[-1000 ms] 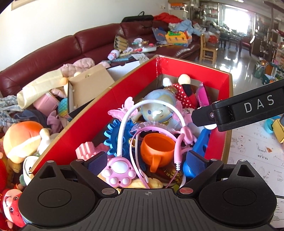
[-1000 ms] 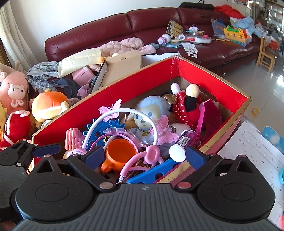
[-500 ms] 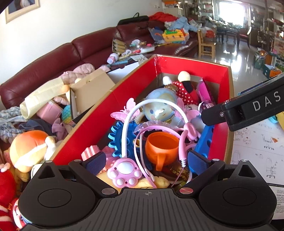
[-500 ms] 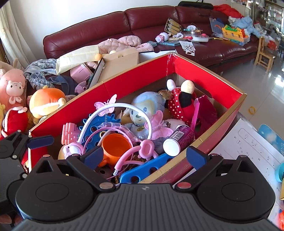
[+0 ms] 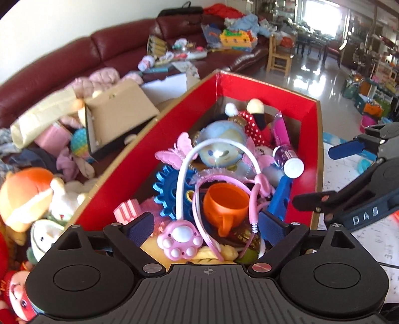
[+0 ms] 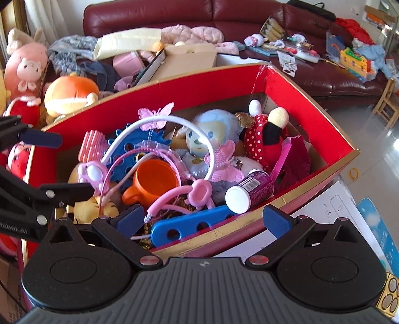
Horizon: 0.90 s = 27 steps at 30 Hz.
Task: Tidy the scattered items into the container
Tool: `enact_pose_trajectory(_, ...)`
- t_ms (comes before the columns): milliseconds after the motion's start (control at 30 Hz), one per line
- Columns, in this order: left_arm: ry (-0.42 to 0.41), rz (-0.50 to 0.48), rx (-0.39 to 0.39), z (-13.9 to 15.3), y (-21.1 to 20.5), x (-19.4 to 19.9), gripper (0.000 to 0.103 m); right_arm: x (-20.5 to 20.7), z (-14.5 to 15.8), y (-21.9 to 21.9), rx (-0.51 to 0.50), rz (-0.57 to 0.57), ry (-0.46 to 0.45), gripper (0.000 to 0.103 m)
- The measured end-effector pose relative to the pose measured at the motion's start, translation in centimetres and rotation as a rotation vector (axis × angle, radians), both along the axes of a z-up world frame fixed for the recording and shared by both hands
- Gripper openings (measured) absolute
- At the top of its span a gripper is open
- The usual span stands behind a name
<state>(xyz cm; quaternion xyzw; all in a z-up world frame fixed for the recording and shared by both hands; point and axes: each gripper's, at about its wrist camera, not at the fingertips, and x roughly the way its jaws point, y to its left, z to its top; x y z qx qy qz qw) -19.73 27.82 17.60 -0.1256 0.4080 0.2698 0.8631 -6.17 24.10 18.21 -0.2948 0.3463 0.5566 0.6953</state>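
box [image 6: 286,82]: before sofa [image 6: 174,15] | cup [image 6: 155,180]: in box, near end | bottle [image 6: 249,193]: in box, right of cup, beside bar [image 6: 194,225] at near wall | doll [image 6: 207,142]: behind cup, under headband [image 6: 159,124] | carton [image 6: 189,56]: behind box

White capitals "DAS" stand on the dark side arm of the right tool [image 5: 359,172], seen in the left wrist view. In the right wrist view the left tool [image 6: 42,159] bears white lettering cut by the picture's edge — only "obotAI" or the like can be made out. The purple bottle [image 6: 249,193] in the red box [image 6: 212,84] carries a white barcode label — too small to read.
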Motion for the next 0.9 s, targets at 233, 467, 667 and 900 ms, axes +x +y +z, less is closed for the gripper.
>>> enact_pose_trajectory(233, 0.125, -0.012, -0.058, -2.1, 1.2, 2.1, 0.096, -1.3, -1.4, 1.6, -0.128, 0.106, -0.102, 0.102)
enact_pose_trajectory(467, 0.175, -0.005, -0.049, -2.9, 2.3, 2.4, 0.096, -1.9, -2.1, 2.4, -0.168, 0.166, -0.144, 0.102)
enact_pose_trajectory(667, 0.229, -0.037, -0.011, -4.2, 1.7, 2.3, 0.096, -2.8, -2.6, 2.6, -0.181, 0.204, -0.181, 0.102)
enact_pose_trajectory(900, 0.261, -0.106, 0.051, -5.2, 0.5, 2.7, 0.096, -3.5, -3.3, 2.6, -0.193, 0.253, -0.242, 0.102)
